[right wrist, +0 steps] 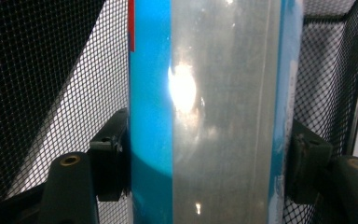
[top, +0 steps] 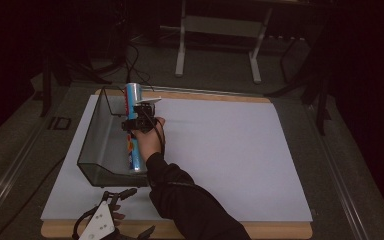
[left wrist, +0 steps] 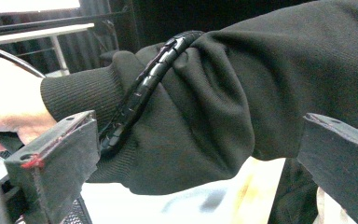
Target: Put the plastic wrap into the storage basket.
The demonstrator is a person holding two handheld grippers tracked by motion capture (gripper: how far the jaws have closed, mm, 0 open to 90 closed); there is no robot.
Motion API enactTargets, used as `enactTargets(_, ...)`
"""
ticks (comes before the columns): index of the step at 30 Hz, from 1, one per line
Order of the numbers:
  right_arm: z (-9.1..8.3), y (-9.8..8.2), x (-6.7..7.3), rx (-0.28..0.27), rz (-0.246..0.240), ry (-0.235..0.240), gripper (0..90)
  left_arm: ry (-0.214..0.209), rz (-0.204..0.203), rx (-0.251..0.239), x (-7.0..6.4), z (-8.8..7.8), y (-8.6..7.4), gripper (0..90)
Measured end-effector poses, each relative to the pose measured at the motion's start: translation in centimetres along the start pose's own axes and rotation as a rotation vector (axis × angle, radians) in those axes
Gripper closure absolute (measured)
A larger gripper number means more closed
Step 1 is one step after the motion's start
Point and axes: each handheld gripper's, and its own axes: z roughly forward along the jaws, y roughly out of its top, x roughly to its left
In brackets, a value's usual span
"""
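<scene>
You are clamping right tongs on tube, holding it over mesh basket at desk left. Release likely remaining. Left tongs resting near edge, spread apart.

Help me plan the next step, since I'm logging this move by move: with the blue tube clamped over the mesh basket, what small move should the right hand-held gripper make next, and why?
Probably lower it a little further, then open. The right hand-held gripper has its jaws pressed on both sides of the blue tube, which lies along the mesh basket with its far end past the rim. The left hand-held gripper rests open near the table edge.
</scene>
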Motion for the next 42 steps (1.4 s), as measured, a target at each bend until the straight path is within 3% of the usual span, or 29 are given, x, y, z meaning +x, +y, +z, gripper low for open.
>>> enactTargets(3, 0.1, -0.2, -0.3, 0.006, 0.007, 0.003, 30.8, 0.001, 0.001, 0.001, 0.0, 0.0, 0.0, 0.4)
enactTargets(14, 0.1, -0.1, 0.1, 0.002, -0.075, -0.029, 27.5, -0.003, 0.001, 0.000, 0.0, 0.0, 0.0, 0.5)
enactTargets(17, -0.3, 0.2, 0.0, 0.008, -0.098, -0.002, 21.0, -0.003, 0.001, 0.003, 0.0, 0.0, 0.0, 0.5)
enactTargets(27, -3.4, 0.3, 0.1, -0.052, -0.221, -0.018, 16.9, -0.003, 0.000, 0.008, 0.0, 0.1, 0.0, 0.5)
enactTargets(33, -5.3, -0.1, -0.3, -0.086, -0.251, 0.006, 16.9, -0.001, 0.000, 0.009, 0.0, 0.2, 0.0, 0.5)
enactTargets(34, -6.2, -0.4, -0.6, -0.108, -0.259, 0.012, 16.9, 0.000, -0.002, 0.010, 0.0, 0.2, 0.0, 0.5)
enactTargets(38, -7.3, -1.0, -1.4, -0.097, -0.289, 0.031, 16.9, 0.001, -0.002, 0.016, 0.1, 0.3, 0.0, 0.5)
enactTargets(42, -8.4, -1.5, -2.7, -0.095, -0.264, 0.061, 17.0, 0.002, -0.002, 0.017, 0.1, 0.3, 0.0, 0.5)
